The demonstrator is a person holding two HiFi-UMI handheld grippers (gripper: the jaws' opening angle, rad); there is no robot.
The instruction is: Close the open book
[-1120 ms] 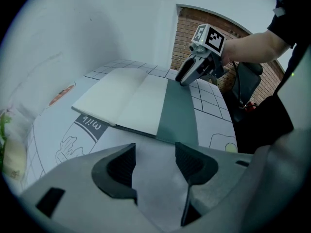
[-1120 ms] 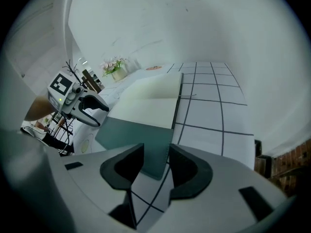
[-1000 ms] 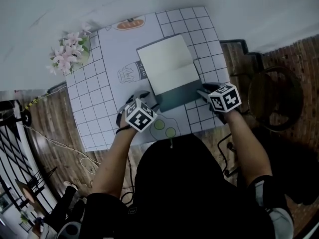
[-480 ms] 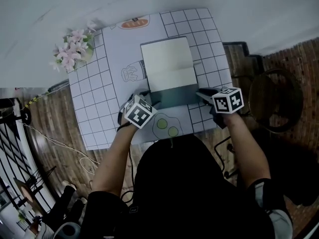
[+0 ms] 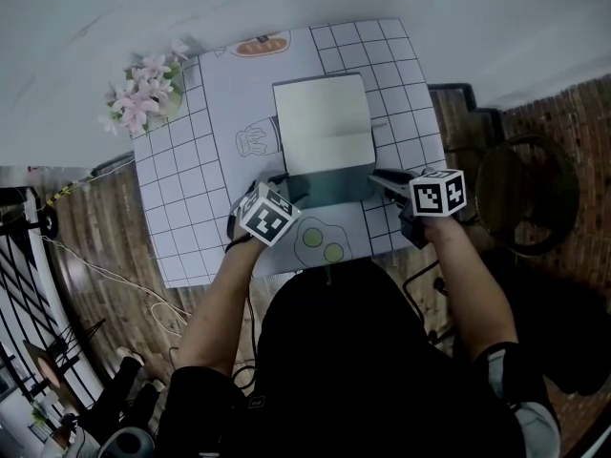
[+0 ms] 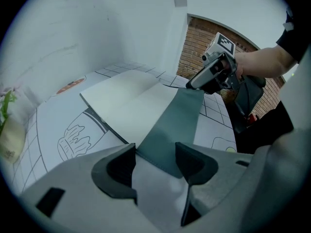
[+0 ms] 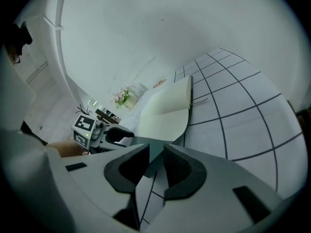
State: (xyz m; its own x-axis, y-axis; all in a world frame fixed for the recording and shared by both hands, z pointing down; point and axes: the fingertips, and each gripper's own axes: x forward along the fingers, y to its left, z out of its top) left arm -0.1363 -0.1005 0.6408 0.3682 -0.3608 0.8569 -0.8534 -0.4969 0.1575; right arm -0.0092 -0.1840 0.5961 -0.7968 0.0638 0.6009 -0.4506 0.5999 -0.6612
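An open book (image 5: 323,127) with blank white pages lies in the middle of the table (image 5: 191,160). Its dark teal near cover (image 5: 329,187) is raised off the table. My right gripper (image 5: 377,176) is at the cover's right edge. Its jaws have just been closing, and in the right gripper view (image 7: 155,164) the cover (image 7: 154,152) sits pinched between them. My left gripper (image 5: 282,184) hovers at the cover's near left corner, open (image 6: 155,161). The cover (image 6: 175,125) lies just past its tips, untouched.
A bunch of pink flowers (image 5: 141,93) stands at the table's far left corner. The tablecloth is white with a grid and food drawings. A dark round stool (image 5: 520,189) stands on the brick-pattern floor to the right. A white wall runs behind the table.
My right gripper has closed on the cover's right edge and lifted it, so the cover stands steeper. The left gripper has hardly moved.
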